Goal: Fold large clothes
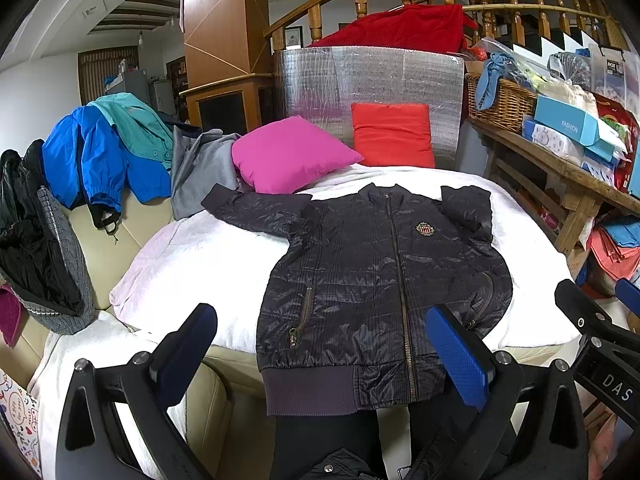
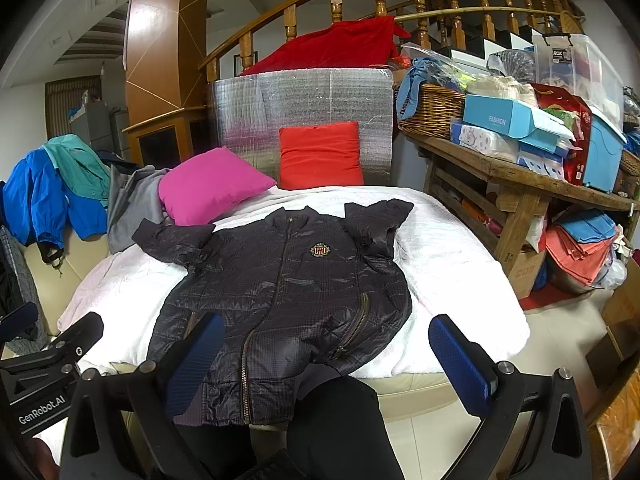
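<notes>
Both sets of tongs, left tongs point(image 1: 322, 354) and right tongs point(image 2: 326, 364), hang wide open and empty just above the near hem of a dark quilted jacket point(image 1: 384, 276). The jacket lies face up, zipped, on a white blanket point(image 1: 192, 256) over a sofa, its hem draped over the near edge, left sleeve spread out, right sleeve partly bunched up. No fold appears made yet; the whole folding seems still ahead. Pink cushion point(image 1: 288, 154) and red cushion point(image 1: 392, 134) sit at the far side.
</notes>
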A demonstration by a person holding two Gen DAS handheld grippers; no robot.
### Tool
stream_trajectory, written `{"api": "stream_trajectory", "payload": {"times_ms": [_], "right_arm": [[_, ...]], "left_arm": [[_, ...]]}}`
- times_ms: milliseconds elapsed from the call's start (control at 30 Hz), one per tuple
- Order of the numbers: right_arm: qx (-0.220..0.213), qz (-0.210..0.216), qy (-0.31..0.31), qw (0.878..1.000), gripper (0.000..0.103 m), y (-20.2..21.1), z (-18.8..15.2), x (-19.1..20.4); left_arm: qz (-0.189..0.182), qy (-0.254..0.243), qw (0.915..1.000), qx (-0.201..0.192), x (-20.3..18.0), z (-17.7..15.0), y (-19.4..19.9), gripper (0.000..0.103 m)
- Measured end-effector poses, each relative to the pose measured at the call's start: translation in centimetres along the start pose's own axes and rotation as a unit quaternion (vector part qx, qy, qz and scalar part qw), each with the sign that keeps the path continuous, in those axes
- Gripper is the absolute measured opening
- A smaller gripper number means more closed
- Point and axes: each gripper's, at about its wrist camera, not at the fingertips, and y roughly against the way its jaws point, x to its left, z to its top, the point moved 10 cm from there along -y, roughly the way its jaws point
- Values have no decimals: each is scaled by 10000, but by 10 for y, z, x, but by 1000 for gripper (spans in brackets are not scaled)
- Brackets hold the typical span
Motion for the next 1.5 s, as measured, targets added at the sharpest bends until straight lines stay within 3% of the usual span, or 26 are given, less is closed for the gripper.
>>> {"api": "stream_trajectory", "payload": {"times_ms": [300, 900, 1500], "right_arm": [[81, 50, -61, 9999, 103, -4, -1, -3], [222, 29, 29, 9997, 103, -18, 1, 0], [506, -186, -413, 9977, 103, -86, 17, -59]], "left_arm": [[308, -15, 9995, -109, 8, 3, 2, 103], [380, 147, 9992, -35, 16, 8, -13, 103], [774, -30, 9970, 81, -10, 30, -60, 103]]}}
